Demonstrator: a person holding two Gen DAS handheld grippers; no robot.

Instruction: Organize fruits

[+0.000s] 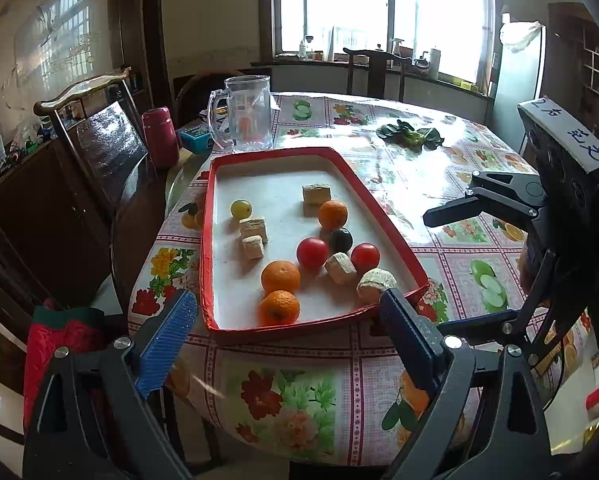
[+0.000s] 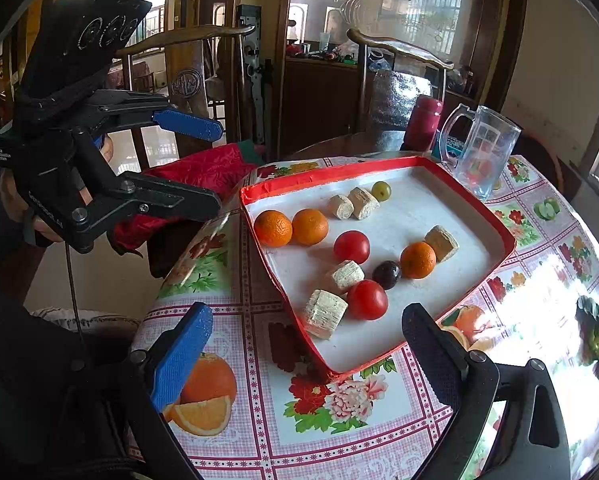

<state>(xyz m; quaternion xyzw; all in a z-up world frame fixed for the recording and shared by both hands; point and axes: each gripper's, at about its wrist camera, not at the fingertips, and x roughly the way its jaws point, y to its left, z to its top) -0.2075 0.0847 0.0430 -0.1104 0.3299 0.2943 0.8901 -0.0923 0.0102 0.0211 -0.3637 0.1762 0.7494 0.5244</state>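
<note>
I am holding the left gripper [image 1: 287, 320] with its jaws spread wide and nothing between them, hovering over the near edge of the table [image 1: 479, 248]. I am keeping the right gripper [image 2: 307, 344] just as wide and empty, hanging above the flowered tablecloth [image 2: 259, 420] at the tray's corner.

Item: red-rimmed tray [image 1: 209, 216], white inside, lying flat on the cloth just ahead of both grippers.

Contents, all loose in the tray:
- three oranges: two touching at the near end [image 1: 280, 277] [image 1: 279, 307], one farther in [image 1: 333, 214];
- two tomatoes [image 1: 312, 252] [image 1: 365, 257];
- one dark plum [image 1: 340, 240], sitting between the far orange and the tomatoes;
- one green grape [image 1: 240, 208], alone near the left rim;
- several pale biscuit-like blocks [image 1: 341, 268], scattered among the fruit.

Beyond the tray I am seeing a clear plastic jug [image 1: 246, 114], a pink flask [image 1: 160, 137] beside it, and leafy greens [image 1: 410, 134] well apart to the right.
</note>
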